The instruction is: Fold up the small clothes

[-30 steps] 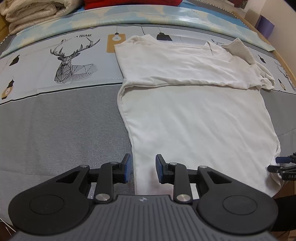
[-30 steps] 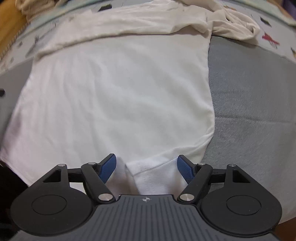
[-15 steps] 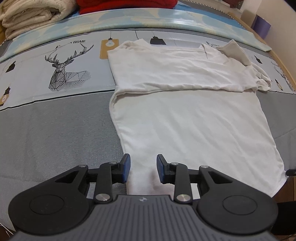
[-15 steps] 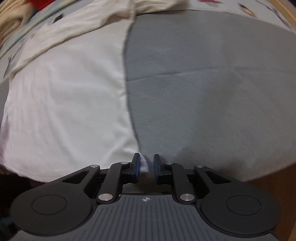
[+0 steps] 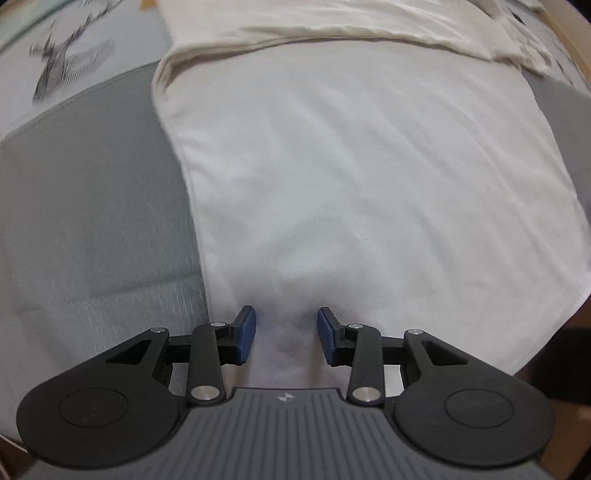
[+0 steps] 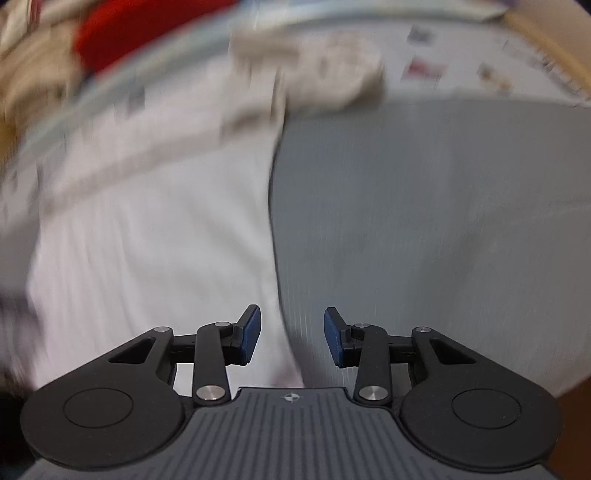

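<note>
A white T-shirt [image 5: 369,177] lies flat on the grey bed cover [image 5: 92,221], its top part folded down over the body. My left gripper [image 5: 286,326] points straight down, close over the shirt's near hem by its left edge. Its jaws are opening, with fabric under the gap and the blue pads [image 5: 246,330] not pressing on it. The right wrist view is blurred by motion. There my right gripper [image 6: 291,328] hangs over the T-shirt's [image 6: 155,240] right side edge. Its jaws are opening too and hold nothing.
A printed sheet with a deer drawing [image 5: 66,62] lies beyond the grey cover. A red cloth [image 6: 140,33] and a beige bundle [image 6: 33,77] sit at the back. The wooden bed edge [image 6: 576,391] shows at the near right.
My left gripper sank close to the shirt's near hem and its jaws widened. My right gripper closed at the shirt's near right corner, then reopened, lifted and swung right.
</note>
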The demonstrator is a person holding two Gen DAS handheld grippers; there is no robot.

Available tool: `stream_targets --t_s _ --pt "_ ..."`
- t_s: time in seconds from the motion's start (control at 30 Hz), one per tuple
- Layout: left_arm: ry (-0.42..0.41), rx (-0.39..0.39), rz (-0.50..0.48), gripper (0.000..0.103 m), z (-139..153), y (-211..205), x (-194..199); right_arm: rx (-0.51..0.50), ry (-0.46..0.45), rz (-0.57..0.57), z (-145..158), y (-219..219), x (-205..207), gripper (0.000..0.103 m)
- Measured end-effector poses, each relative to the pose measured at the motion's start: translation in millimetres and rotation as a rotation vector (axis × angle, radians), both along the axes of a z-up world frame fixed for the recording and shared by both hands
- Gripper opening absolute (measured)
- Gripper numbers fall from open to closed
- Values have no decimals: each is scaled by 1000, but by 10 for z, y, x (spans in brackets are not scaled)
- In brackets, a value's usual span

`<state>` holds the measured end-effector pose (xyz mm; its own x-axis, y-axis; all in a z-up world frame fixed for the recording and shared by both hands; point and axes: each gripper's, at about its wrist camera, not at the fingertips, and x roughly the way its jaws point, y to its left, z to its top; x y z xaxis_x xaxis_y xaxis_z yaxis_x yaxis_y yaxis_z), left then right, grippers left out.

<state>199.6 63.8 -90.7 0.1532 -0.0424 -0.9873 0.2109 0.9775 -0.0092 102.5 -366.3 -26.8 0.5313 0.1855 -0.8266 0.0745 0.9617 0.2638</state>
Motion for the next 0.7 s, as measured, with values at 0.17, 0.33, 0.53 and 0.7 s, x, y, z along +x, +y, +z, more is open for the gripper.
stream_targets --t_s 0.17,0.33,0.53,0.7 --pt "-181 -82 58 43 477 -25 169 114 -163 -97 292 -106 431 40" --pt "-406 -61 86 42 881 -228 352 73 -320 -102 544 -39 988 40" --pt "-676 -83 126 34 1570 -427 691 210 -368 -238 455 -243 1637 40" --pt "-732 -172 106 0 1599 -602 1112 307 -284 -325 200 -186 2094 34"
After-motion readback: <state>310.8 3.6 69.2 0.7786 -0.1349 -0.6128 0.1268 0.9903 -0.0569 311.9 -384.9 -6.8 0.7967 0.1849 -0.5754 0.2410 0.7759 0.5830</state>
